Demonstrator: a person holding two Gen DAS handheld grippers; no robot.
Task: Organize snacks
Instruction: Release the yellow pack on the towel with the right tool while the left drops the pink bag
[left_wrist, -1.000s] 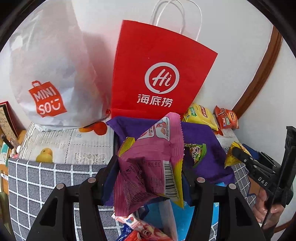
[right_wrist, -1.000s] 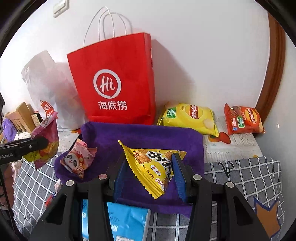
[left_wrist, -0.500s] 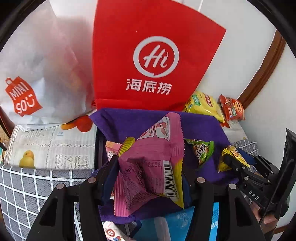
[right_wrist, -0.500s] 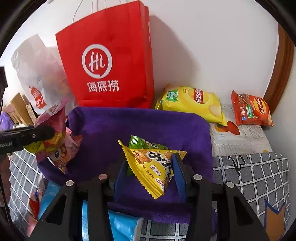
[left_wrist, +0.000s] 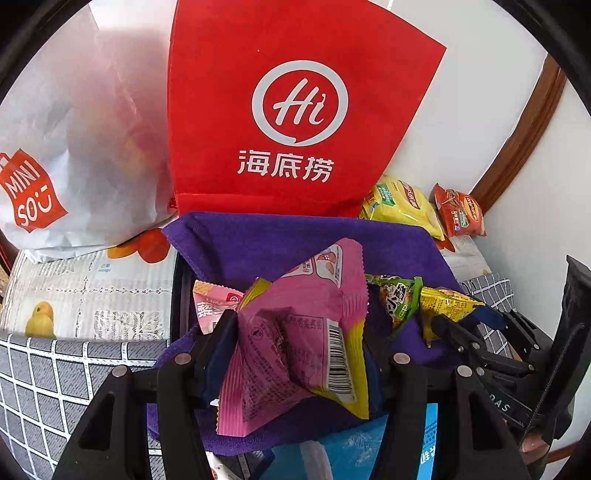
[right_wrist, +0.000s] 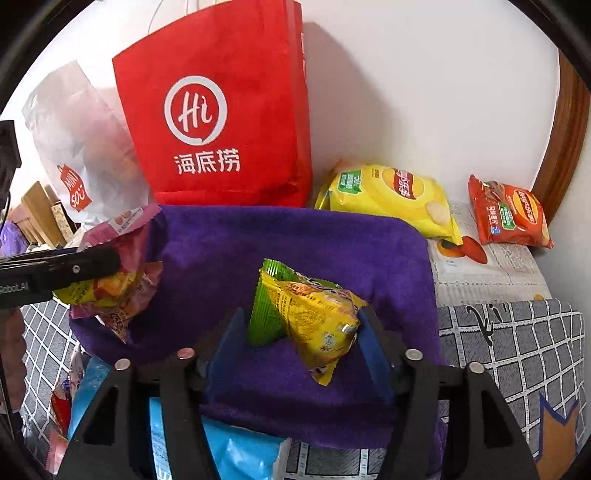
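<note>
My left gripper (left_wrist: 295, 343) is shut on a pink snack packet (left_wrist: 295, 332) and holds it over the purple cloth-lined tray (left_wrist: 280, 243). It also shows at the left of the right wrist view (right_wrist: 110, 258). My right gripper (right_wrist: 299, 332) has opened its jaws; a yellow triangular snack packet (right_wrist: 317, 317) sits between them, leaning on the right finger, above the purple cloth (right_wrist: 295, 236). A green packet (right_wrist: 269, 314) lies in the tray behind it. A small pink packet (left_wrist: 210, 306) lies in the tray's left part.
A red paper bag (right_wrist: 221, 122) and a white MINISO bag (right_wrist: 77, 147) stand against the wall behind the tray. A yellow chip bag (right_wrist: 391, 195) and a red chip bag (right_wrist: 509, 214) lie at the right. A blue packet (right_wrist: 240, 454) lies near the tray's front edge.
Both grippers moved forward over the purple tray. The right gripper's jaws widened and the yellow packet tipped and dropped lower between them. The left gripper still grips the pink packet.
</note>
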